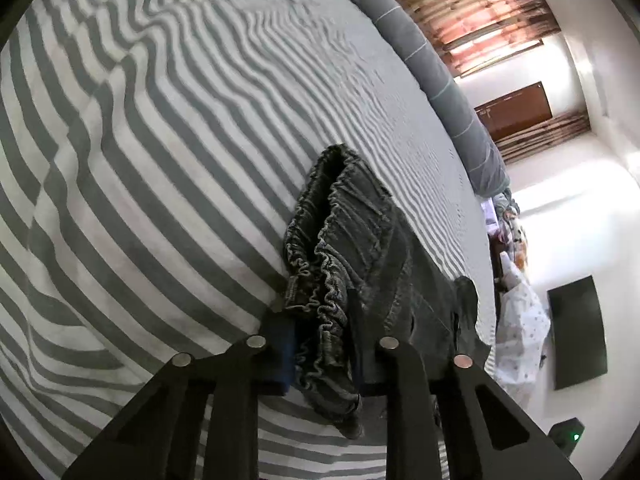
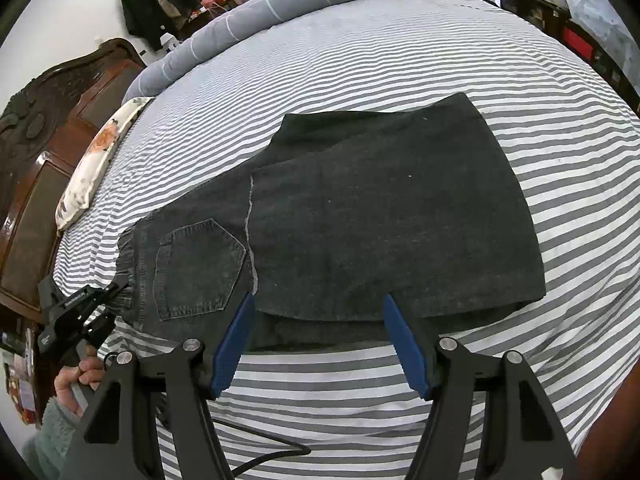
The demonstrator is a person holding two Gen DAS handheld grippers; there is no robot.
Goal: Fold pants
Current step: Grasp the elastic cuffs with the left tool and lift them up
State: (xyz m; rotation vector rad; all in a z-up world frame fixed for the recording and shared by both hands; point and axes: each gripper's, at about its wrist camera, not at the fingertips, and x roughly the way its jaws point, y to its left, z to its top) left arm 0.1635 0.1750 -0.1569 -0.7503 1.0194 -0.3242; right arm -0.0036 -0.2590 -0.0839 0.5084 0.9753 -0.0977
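Observation:
Dark grey denim pants (image 2: 380, 220) lie folded on the striped bed, waistband to the left with a back pocket (image 2: 198, 268) showing, legs doubled back over the top. My left gripper (image 1: 320, 320) is shut on the elastic waistband (image 1: 328, 264), which bunches between its fingers; it also shows in the right wrist view (image 2: 86, 312) at the pants' left end. My right gripper (image 2: 318, 304) is open, its blue pads (image 2: 234, 348) just above the near edge of the folded leg layer, holding nothing.
The bed sheet (image 2: 360, 64) is grey and white striped. A rolled grey duvet (image 2: 256, 12) lies along the far edge. A floral pillow (image 2: 96, 152) sits at the left by the carved wooden headboard (image 2: 36, 152). A black cable (image 2: 272, 456) trails near me.

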